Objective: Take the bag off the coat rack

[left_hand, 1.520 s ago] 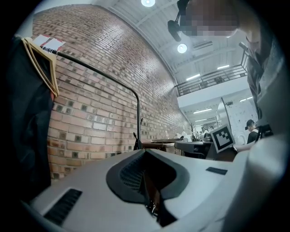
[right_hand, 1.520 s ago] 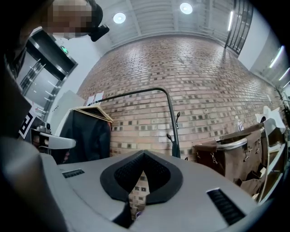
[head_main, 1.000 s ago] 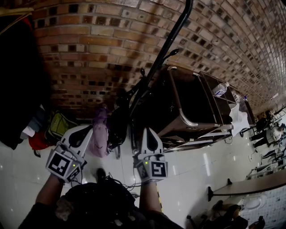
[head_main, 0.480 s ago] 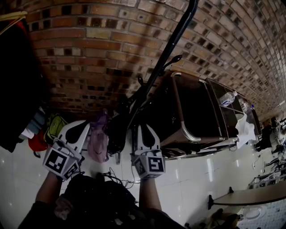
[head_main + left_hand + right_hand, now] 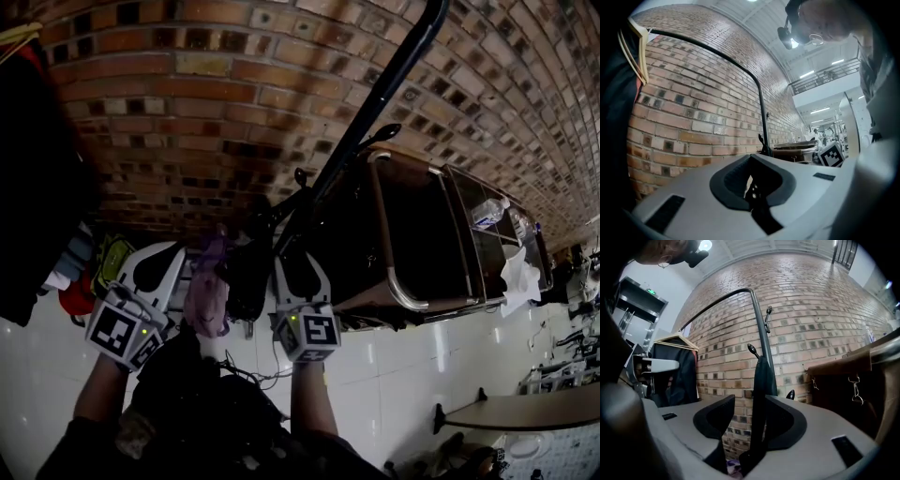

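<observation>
A black coat rack pole slants down from the upper right in the head view. A black bag hangs low on it, beside a purple bag. My right gripper is at the black bag's right side. In the right gripper view its jaws are opening, and the bag's black strap runs up between them to a knobbed hook, with the pads off it. My left gripper is just left of the purple bag, and its jaws look shut with nothing seen held.
A dark cart with a metal frame stands right of the rack against the brick wall. Dark clothes hang at the left, over a green bag and a red one. Cables lie on the white tiled floor.
The right gripper's jaws have spread from shut to wide, letting go of the strap. Both grippers have moved a little closer to the hanging bags.
</observation>
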Action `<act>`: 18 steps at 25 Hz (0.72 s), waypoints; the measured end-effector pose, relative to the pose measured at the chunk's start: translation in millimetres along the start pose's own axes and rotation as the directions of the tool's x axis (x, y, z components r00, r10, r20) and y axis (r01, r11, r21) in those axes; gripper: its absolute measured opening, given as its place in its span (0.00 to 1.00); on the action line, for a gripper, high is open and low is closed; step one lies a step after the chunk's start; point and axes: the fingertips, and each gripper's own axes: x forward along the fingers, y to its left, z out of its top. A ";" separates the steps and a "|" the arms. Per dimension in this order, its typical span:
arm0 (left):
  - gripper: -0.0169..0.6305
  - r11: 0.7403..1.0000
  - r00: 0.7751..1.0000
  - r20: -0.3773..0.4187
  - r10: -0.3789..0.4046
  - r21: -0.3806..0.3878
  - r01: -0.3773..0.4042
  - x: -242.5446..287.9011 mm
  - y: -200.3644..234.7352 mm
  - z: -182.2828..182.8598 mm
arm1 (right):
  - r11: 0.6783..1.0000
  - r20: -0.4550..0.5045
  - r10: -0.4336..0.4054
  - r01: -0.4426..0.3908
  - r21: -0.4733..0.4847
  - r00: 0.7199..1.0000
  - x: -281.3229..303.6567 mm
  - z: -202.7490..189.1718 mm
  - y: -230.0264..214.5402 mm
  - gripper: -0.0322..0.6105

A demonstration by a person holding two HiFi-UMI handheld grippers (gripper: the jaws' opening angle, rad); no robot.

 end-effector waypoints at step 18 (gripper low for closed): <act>0.08 0.985 0.985 -0.047 -0.164 -0.060 0.161 97.4 41.1 -32.2 | 0.999 -0.080 -0.046 0.045 -0.010 0.996 81.2 -23.9 -25.3 0.37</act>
